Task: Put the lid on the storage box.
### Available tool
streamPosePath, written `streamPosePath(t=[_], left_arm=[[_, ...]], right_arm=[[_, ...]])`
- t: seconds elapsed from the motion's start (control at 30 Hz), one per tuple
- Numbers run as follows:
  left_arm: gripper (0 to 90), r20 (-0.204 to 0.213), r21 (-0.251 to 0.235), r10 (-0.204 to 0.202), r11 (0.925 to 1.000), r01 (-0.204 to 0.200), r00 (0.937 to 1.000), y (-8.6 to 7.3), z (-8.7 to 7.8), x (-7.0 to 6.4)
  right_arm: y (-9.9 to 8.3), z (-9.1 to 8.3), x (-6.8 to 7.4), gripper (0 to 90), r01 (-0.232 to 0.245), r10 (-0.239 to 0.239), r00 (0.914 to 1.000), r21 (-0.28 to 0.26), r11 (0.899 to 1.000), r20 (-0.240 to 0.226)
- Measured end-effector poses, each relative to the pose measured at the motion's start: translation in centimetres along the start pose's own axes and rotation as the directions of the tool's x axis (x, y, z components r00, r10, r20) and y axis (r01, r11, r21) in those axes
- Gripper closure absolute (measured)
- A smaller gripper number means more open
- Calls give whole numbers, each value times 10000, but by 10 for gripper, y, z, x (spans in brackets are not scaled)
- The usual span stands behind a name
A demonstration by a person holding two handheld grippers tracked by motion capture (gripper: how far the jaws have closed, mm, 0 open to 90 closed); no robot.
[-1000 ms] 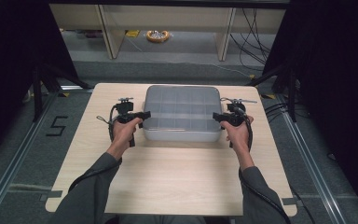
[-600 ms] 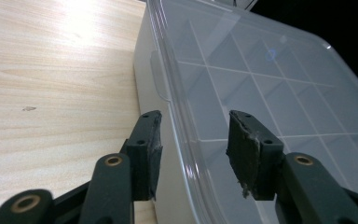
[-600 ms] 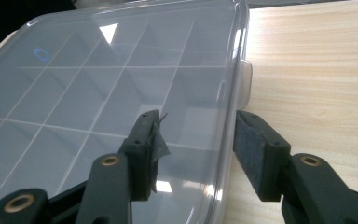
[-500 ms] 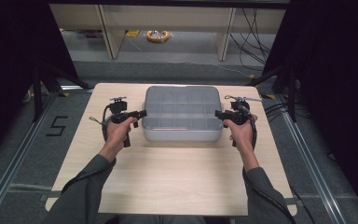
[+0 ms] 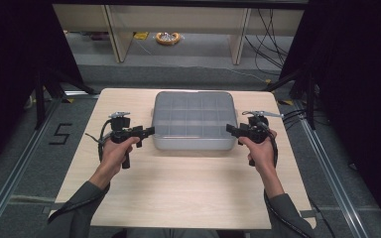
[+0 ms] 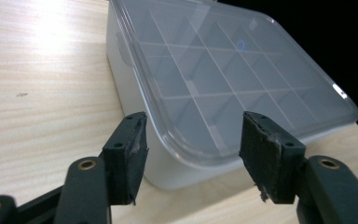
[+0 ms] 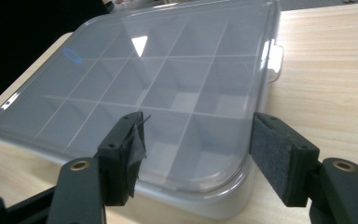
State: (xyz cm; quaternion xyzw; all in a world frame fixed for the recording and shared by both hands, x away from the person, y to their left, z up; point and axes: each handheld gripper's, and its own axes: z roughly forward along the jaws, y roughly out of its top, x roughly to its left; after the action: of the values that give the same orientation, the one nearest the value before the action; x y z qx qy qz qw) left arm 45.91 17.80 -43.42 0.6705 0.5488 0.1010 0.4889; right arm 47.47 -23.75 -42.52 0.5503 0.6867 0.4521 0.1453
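A grey plastic organizer box (image 5: 193,120) with a clear lid and several empty compartments sits on the far middle of the wooden table (image 5: 178,188). My left gripper (image 5: 150,131) is open at the box's near left corner (image 6: 186,154), its pads apart in front of that corner. My right gripper (image 5: 229,130) is open at the near right corner (image 7: 205,186), jaws pointing at the box. Neither holds anything. A small latch tab (image 7: 275,58) sticks out on the box's side in the right gripper view.
Bare table surface (image 5: 188,183) lies between the box and the person's side. Black curtains flank the table. Cables (image 5: 297,116) run off the right side. Floor rails (image 5: 25,163) and a shelf frame (image 5: 114,29) stand beyond the table.
Both grippers have drawn slightly outward and toward the person, from the box's sides to its near corners. The box has not moved.
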Motion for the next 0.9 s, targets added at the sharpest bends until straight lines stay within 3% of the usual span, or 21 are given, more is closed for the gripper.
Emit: streamPosePath(t=[0.03,0.07,0.1,0.2,0.23,0.27,0.3,0.33,0.37,0.4,0.5,0.53,0.57,0.7,0.9], left_arm=[[384,-20,-8,47,10000,-47,10000,-2,-1,-1],[379,-46,32,130,9999,-130,9999,-5,-2,-1],[378,-10,25,165,9999,-165,9999,-7,-2,-2],[362,134,32,360,9993,-361,9993,-14,-6,-5],[360,133,-30,471,9989,-470,9988,-16,-7,-6],[357,174,-96,506,9987,-504,9986,-18,-9,-6],[352,173,-88,528,9986,-527,9985,-20,-10,-7],[351,126,38,617,9981,-618,9980,-21,-10,-8],[346,194,69,677,9977,-678,9975,-23,-10,-9],[346,191,9,625,9980,-625,9979,-24,-11,-9],[343,261,94,624,9980,-627,9977,-29,-10,-8],[342,239,145,631,9979,-634,9977,-31,-10,-8],[341,217,155,659,9977,-663,9976,-32,-10,-8],[326,277,244,671,9974,-677,9974,-34,-8,-7],[305,385,392,732,9964,-747,9966,-40,-8,-8]], right_arm=[[-3,-1,5,360,-338,339,9994,45,9994,-91],[-4,-1,3,355,46,-46,10000,9,10000,-78],[-7,-2,7,346,-401,402,9990,71,9992,-169],[-12,-4,7,340,51,-53,9997,-57,10000,-221],[-13,-5,11,332,-273,277,9993,145,9995,-246],[-14,-5,8,330,214,-214,9994,24,9998,-270],[-14,-7,12,328,-241,244,9993,95,9997,-286],[-15,-6,9,322,129,-130,9994,-33,9999,-323],[-16,-7,11,320,97,-96,9993,4,10000,-361],[-17,-6,10,319,301,-300,9991,30,9995,-311],[-20,-8,11,313,261,-257,9988,95,9996,-411],[-22,-10,15,313,-106,115,9994,249,9996,-336],[-22,-10,11,312,323,-316,9988,168,9993,-371],[-25,-12,11,306,137,-130,9992,204,9997,-371],[-30,-12,9,297,355,-340,9985,337,9988,-431]])
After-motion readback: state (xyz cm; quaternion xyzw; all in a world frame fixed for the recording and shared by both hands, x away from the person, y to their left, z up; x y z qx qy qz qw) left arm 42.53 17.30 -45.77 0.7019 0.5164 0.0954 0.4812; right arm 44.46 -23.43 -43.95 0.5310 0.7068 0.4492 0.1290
